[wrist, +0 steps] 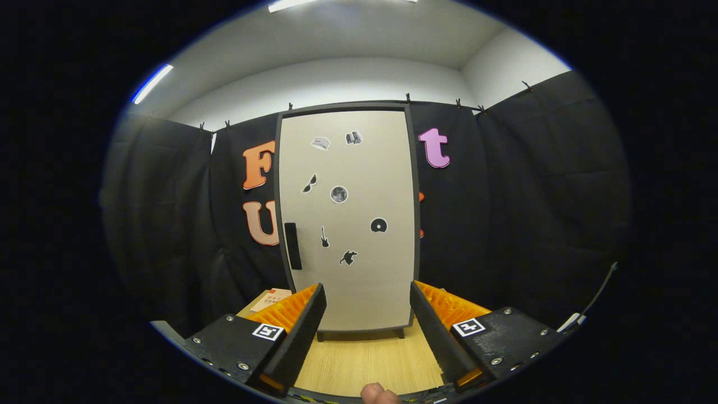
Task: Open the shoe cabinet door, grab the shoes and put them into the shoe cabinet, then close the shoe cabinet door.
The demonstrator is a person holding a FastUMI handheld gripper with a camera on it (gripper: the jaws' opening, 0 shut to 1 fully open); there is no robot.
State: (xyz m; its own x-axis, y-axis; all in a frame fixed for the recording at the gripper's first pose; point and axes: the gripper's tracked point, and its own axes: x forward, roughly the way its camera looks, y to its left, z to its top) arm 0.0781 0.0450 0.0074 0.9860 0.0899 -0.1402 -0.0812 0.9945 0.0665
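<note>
here the shoe cabinet door (348, 219) stands shut at twelve o'clock, beyond the hand-held gripper (367, 331), whose fingers are spread and empty. its black handle (293, 246), at ten o'clock, should be approached squarely.

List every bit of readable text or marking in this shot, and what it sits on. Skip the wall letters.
No text can be read here.
Card left of the shoe cabinet: printed marks, too small to read.
Cabinet door: picture stickers only, no words.
Gripper, open, aimed at the door: a square coded marker on each finger, no words.
</note>
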